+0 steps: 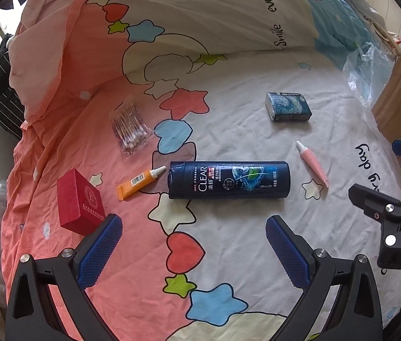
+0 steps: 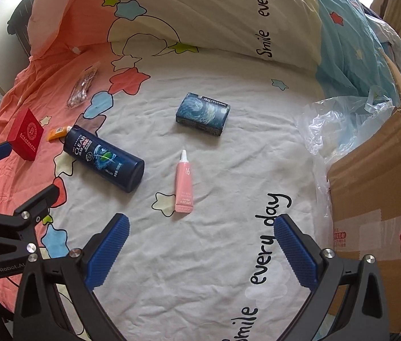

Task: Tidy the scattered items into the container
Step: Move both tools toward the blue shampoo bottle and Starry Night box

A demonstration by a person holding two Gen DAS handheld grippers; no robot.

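A dark blue CLEAR shampoo bottle (image 1: pixel 229 180) (image 2: pixel 104 158) lies on the bed sheet. Beside it lie an orange tube (image 1: pixel 139 183) (image 2: pixel 58 132), a red box (image 1: pixel 80 202) (image 2: pixel 26 137), a bag of cotton swabs (image 1: pixel 130 129) (image 2: pixel 82 87), a pink tube (image 1: pixel 312 163) (image 2: pixel 184 184) and a blue patterned pack (image 1: pixel 288 106) (image 2: pixel 202 113). A cardboard box (image 2: pixel 379 199) (image 1: pixel 399 99) stands at the right. My left gripper (image 1: pixel 194 248) is open just before the bottle. My right gripper (image 2: pixel 200 251) is open just before the pink tube. Both are empty.
A crumpled clear plastic bag (image 2: pixel 334 125) (image 1: pixel 366 71) lies against the cardboard box. A folded quilt (image 2: pixel 214 17) is heaped along the far side of the bed. The bed's left edge drops off beyond the red box.
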